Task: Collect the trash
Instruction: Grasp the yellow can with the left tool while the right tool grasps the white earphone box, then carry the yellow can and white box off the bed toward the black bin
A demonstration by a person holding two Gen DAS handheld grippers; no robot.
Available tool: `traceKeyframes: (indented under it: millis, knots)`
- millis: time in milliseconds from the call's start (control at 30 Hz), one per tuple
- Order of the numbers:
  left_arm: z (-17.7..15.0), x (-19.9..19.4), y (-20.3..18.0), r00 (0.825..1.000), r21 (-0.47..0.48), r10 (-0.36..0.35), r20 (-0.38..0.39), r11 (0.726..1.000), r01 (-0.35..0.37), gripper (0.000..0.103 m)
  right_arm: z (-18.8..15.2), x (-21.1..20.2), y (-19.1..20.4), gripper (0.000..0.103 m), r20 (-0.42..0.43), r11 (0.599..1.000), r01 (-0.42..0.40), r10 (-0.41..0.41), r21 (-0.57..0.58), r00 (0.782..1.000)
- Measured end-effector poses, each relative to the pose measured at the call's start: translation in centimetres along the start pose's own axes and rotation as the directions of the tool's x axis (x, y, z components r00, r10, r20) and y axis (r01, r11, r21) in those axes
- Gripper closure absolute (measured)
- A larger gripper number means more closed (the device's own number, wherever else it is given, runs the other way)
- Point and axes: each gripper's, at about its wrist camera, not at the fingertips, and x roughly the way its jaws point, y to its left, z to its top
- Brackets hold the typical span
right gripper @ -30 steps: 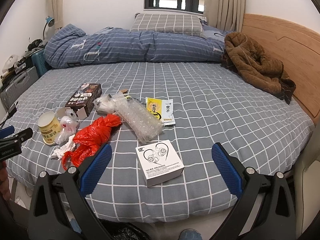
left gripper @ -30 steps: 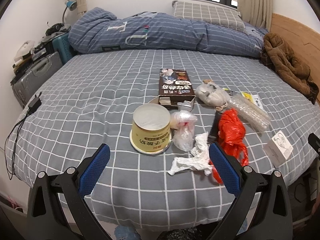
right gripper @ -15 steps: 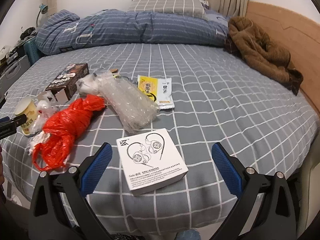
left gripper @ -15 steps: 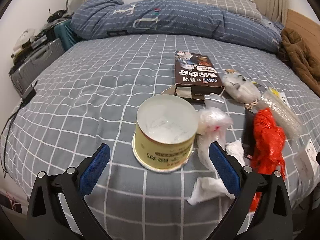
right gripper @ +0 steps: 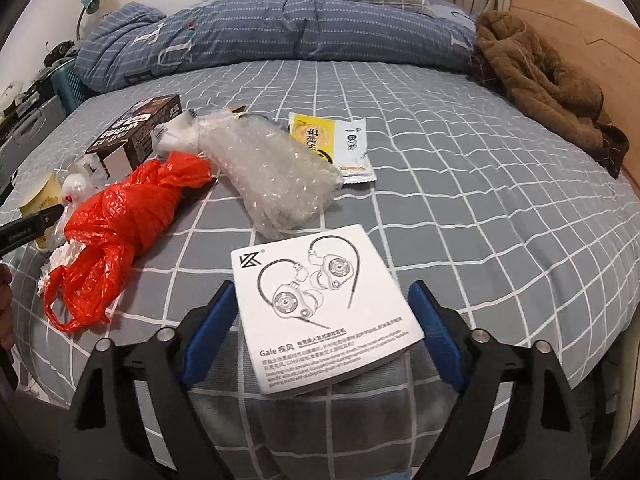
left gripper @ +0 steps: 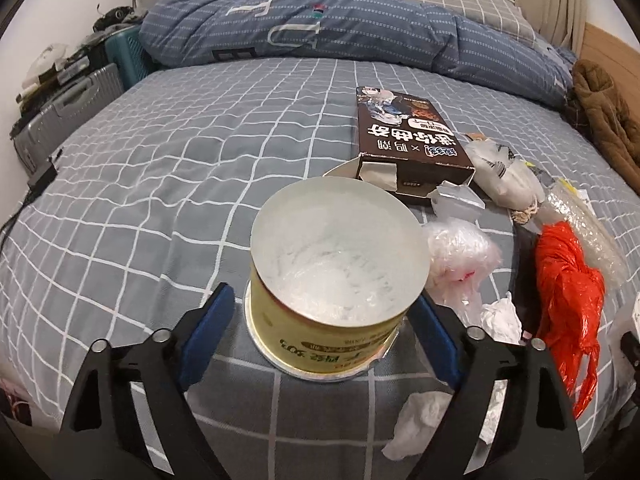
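Observation:
A yellow paper tub (left gripper: 336, 264) with a film lid stands on the grey checked bed (left gripper: 160, 168). My left gripper (left gripper: 320, 336) straddles it, jaws closing; a gap shows at the left pad (left gripper: 208, 328). A white earphone box (right gripper: 320, 300) lies near the bed's front edge between the blue pads of my right gripper (right gripper: 320, 332), whose jaws are also closing and stand just off its sides. Between the two lie a red plastic bag (right gripper: 128, 216), bubble wrap (right gripper: 276, 172), a brown carton (left gripper: 412, 140), a sachet (right gripper: 332, 144), clear bags (left gripper: 460, 248) and crumpled tissue (left gripper: 500, 316).
A rolled blue duvet (right gripper: 280, 28) and a pillow lie at the bed's far end. A brown coat (right gripper: 540, 80) rests by the wooden headboard (right gripper: 580, 28) on the right. Suitcases (left gripper: 68, 112) stand left of the bed, and a charger with cable (left gripper: 40, 176) lies on its left edge.
Both grippers came down and forward. The tub now sits between the left pads and the earphone box between the right pads. Both pairs of jaws have narrowed.

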Motion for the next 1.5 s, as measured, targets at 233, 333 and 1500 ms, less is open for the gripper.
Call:
traceKeyframes:
  millis: [233,333,1500]
  knots:
    - [-0.1,0.1,-0.1,1.0,0.003,-0.009,0.017,1.0,0.008,0.028,0.0,0.2,-0.1,0.023,0.006,1.0,-0.01,0.01,0.005,1.0]
    - [-0.1,0.0,-0.2,1.0,0.011,-0.006,0.019,1.0,0.006,0.028,0.0,0.1,0.0,0.023,0.007,1.0,-0.004,0.004,-0.001,1.0]
    - [-0.9,-10.3,-0.3,0.994,0.038,-0.075,0.084,0.997,0.072,0.028,1.9,-9.0,2.4,0.024,0.123,0.999,-0.038,0.042,-0.037,0.992]
